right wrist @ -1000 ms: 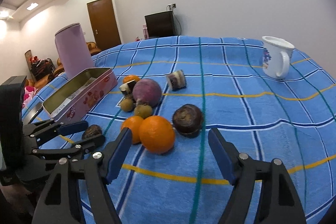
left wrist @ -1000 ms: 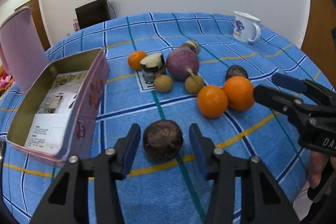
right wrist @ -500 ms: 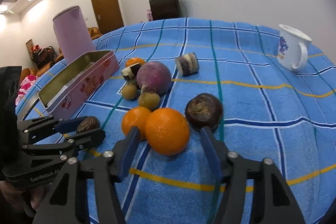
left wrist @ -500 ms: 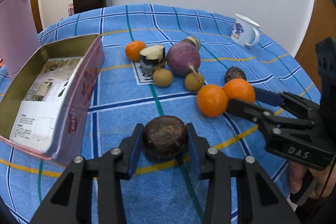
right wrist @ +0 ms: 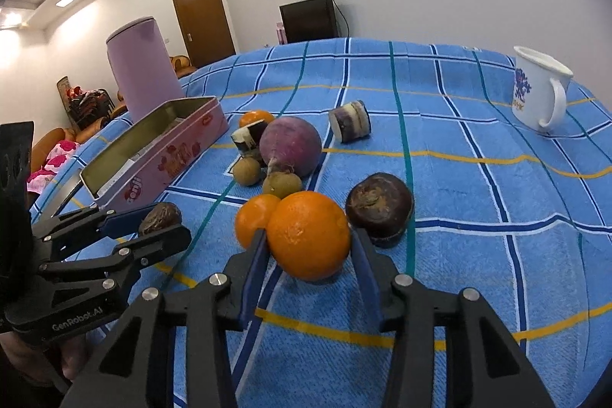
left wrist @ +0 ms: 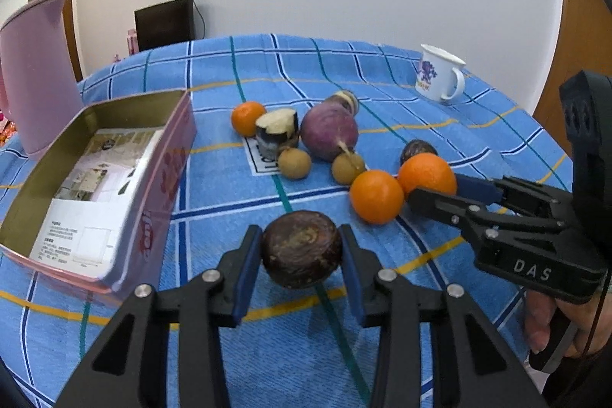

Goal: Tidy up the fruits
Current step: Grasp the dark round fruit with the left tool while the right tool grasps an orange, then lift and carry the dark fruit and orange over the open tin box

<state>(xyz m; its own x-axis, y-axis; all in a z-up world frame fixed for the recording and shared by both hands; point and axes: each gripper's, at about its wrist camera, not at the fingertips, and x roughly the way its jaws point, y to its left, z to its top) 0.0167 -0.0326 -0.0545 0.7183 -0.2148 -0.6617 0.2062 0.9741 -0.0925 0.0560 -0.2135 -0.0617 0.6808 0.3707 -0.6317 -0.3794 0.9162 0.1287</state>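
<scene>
My left gripper is shut on a dark brown round fruit, held just above the blue checked cloth; it also shows in the right wrist view. My right gripper is shut on a large orange, which also shows in the left wrist view. A second orange touches it on the left. Another dark brown fruit lies just right of it. An open pink tin stands to the left.
A purple turnip, two small brown fruits, a small orange and cut eggplant pieces lie mid-table. A white mug stands far right, a pink jug far left.
Both grippers have closed: the left on the dark brown fruit, the right on the large orange after moving forward around it. The left gripper has lifted slightly.
</scene>
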